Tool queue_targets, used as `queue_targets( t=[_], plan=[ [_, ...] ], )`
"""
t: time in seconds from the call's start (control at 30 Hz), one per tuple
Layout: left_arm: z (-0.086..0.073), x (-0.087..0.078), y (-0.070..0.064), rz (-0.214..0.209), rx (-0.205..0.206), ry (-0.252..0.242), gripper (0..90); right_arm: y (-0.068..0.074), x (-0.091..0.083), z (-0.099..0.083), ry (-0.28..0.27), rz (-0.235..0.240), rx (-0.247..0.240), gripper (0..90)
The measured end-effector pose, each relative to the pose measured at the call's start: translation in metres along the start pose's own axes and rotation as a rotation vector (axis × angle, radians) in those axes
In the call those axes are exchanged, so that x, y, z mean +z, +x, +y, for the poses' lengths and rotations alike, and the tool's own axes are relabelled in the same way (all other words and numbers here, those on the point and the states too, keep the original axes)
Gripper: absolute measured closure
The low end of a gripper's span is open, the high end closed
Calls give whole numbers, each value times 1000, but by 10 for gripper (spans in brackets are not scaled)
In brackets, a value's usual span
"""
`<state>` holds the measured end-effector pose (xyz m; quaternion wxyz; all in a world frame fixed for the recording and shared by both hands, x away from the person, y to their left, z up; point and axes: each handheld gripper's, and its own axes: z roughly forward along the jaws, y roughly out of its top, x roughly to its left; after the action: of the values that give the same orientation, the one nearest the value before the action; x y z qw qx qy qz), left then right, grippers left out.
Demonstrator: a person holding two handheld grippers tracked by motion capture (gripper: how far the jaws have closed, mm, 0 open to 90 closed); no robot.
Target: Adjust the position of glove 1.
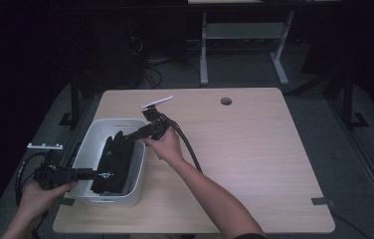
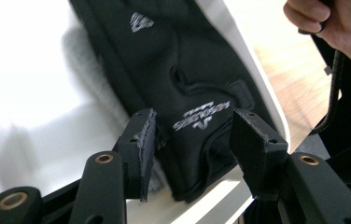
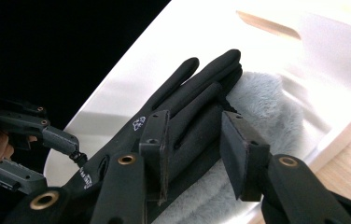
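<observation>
Black glove (image 1: 113,162) lies against bin (image 1: 91,133) right wall; both grippers' fingers spread around it, seemingly unclamped.

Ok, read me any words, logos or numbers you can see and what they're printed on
Black glove, cuff, left gripper view: a white brand word over a chevron logo, upside down and too blurred to read.
Same glove, back of hand: a small white emblem, no letters legible.
White bin: no print visible.
</observation>
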<state>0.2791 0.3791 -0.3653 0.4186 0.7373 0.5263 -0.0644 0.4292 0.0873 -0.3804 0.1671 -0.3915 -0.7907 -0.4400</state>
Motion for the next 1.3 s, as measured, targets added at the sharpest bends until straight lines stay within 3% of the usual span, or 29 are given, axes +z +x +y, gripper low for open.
queue_targets(
  t=[0.53,0.83,1.3],
  plan=[
    [23,6,-33,-39,85,-17,477,0,-45,-1,-77,40,-18,534],
    [32,17,-52,-68,113,-9,475,-4,-68,-5,-100,37,-29,519],
    [42,30,-68,-101,144,3,465,-15,-98,-13,-134,36,-8,503]
  ],
)
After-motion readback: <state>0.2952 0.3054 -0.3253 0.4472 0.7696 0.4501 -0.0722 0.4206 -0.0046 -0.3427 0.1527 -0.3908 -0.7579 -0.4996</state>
